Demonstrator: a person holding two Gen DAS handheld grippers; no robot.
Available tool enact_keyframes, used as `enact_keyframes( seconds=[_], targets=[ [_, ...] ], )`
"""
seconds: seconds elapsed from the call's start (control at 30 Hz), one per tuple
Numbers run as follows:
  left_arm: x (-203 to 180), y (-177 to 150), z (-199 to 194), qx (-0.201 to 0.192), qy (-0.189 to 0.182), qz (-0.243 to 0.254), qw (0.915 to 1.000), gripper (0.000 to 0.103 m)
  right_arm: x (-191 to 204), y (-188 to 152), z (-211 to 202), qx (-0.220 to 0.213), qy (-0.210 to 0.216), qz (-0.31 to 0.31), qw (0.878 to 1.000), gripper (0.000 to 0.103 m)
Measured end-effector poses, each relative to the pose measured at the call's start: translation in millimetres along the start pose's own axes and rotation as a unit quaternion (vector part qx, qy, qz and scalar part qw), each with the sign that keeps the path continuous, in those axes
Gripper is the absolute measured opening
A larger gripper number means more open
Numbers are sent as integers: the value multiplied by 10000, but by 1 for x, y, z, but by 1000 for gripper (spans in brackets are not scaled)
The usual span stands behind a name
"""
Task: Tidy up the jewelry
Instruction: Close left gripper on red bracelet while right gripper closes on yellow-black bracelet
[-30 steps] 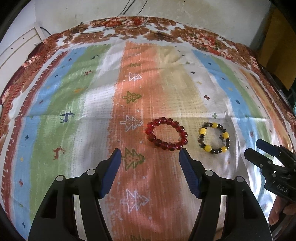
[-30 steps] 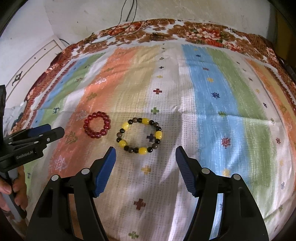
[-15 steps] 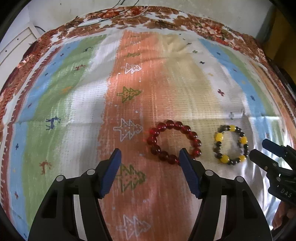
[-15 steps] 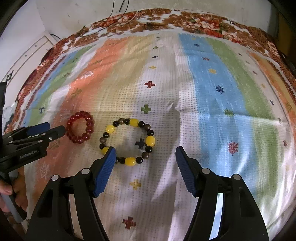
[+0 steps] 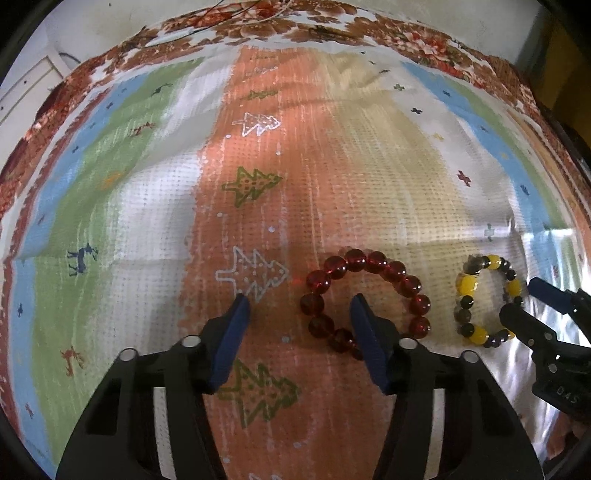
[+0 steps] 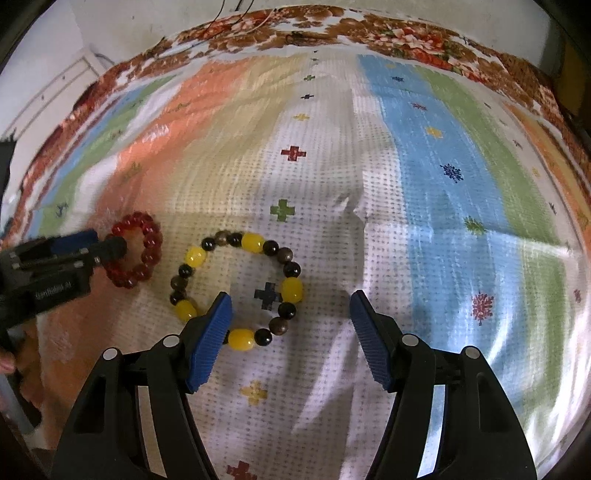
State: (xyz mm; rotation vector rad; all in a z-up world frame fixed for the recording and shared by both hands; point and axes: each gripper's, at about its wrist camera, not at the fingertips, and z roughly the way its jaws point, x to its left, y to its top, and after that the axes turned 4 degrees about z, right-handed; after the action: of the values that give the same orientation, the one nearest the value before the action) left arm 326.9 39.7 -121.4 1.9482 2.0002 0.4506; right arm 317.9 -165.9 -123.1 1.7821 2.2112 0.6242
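A red bead bracelet point(image 5: 369, 299) lies flat on the striped cloth point(image 5: 258, 166). My left gripper point(image 5: 299, 306) is open, low over the cloth; its right finger stands inside the red ring, its left finger outside, so the ring's left side lies between them. A yellow-and-black bead bracelet point(image 6: 236, 288) lies to the right of the red one point(image 6: 136, 254). My right gripper point(image 6: 290, 306) is open, its left finger over that bracelet's near-left beads, its right finger well outside the ring. The yellow bracelet point(image 5: 484, 302) and right gripper point(image 5: 524, 306) also show in the left wrist view.
The cloth covers a bed, with a floral brown border point(image 6: 369, 33) at the far edge. A white wall and cables point(image 5: 240, 3) lie beyond it. A white cabinet point(image 6: 48, 92) stands at the far left. The left gripper point(image 6: 81, 247) shows at the left of the right wrist view.
Both grippers have moved forward and down toward the bracelets. The left gripper's right finger now stands inside the red ring; the right gripper's left finger now covers the yellow bracelet's near edge.
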Motion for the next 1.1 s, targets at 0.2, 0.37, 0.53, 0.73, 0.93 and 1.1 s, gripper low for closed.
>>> enact_keyframes(
  seconds=[0.2,0.37,0.53,0.73,0.93,1.1],
  targets=[
    [4,0,1,53,45,58,10000,25,-6,0,0,36,-160,42,9999,27],
    [9,-2,0,22,-7,-44,10000,13,3,-4,1,21,-192,-219,9996,11],
    [10,-5,-8,91,-150,-212,9996,13,-1,-4,-2,72,16,-92,9999,10],
    [7,-10,-27,-38,-285,-236,9993,13,2,-4,-23,-107,195,-5,9998,10],
    [2,-13,-49,-341,-538,-252,9977,13,18,-8,-48,-407,391,-209,9982,10],
    [-4,-14,-64,-486,-649,-189,9965,13,27,-12,-65,-646,458,-335,9963,10]
  ],
)
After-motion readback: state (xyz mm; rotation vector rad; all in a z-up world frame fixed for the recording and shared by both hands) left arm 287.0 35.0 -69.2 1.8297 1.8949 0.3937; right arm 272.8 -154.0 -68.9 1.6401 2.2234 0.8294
